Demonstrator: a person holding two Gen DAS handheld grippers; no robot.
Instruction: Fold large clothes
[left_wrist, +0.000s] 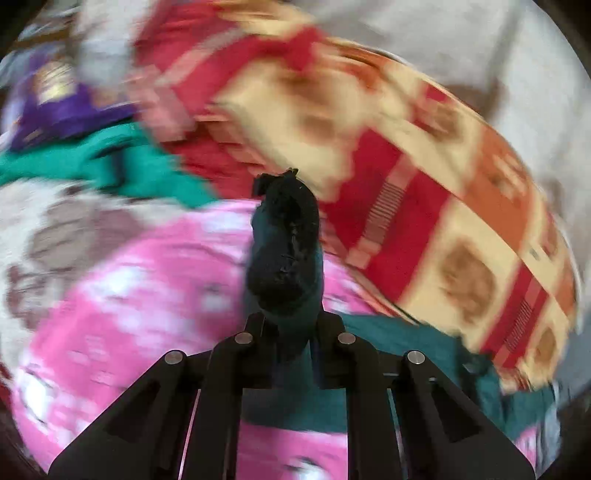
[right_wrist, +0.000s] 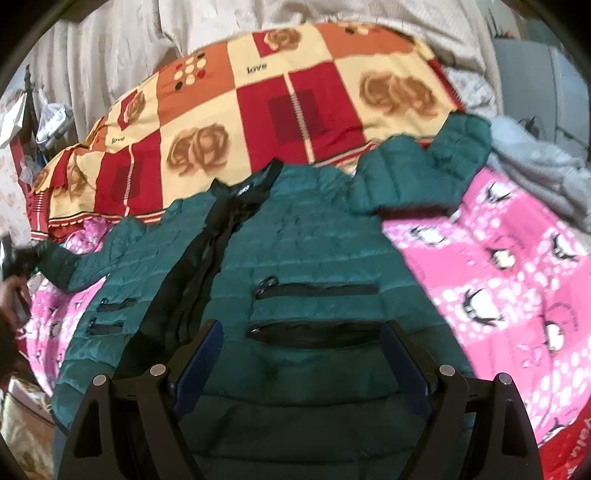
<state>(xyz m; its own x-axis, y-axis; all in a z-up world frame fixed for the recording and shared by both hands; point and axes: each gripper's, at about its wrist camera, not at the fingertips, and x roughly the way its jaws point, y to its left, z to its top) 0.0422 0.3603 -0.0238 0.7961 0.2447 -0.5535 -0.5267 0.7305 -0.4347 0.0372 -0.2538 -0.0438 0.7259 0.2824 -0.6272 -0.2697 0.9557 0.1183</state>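
jacket (right_wrist: 314, 258): green quilted puffer, spread front-up across middle of bed (right_wrist: 517, 280), collar toward the far side, hem at the near edge under the R gripper.
sleeves: one sleeve (right_wrist: 424, 173) bent up toward the far right corner; the other runs out to the left edge, its cuff (left_wrist: 284, 240) in the L gripper.
L gripper (left_wrist: 286, 317): jaws clamped together on the dark cuff, which bunches up between them; view heavily blurred.
R gripper (right_wrist: 301, 354): jaws wide apart, poised over the lower front by a pocket zip (right_wrist: 314, 334); nothing gripped.
bedding: pink penguin sheet under the jacket, red-and-cream blanket (right_wrist: 258, 92) along the far side, grey cloth (right_wrist: 535, 173) at the right edge.
handling (judged): light, soft, puffy; shell looks slick so a shallow pinch may slip. It'll spring back, so folds need pressing flat. No stiffness – anything lifted sags.
where to grip (judged): cuffs, hem corners, shoulder seams, where layers bunch and give the jaws bite. Avoid mid-panel & zip pulls.
step (judged): early – body is flat and open at the zip, sleeve fold-in starting from the left side.
risk (judged): dragging the sleeve may pull the whole body askew unless R side pins it.
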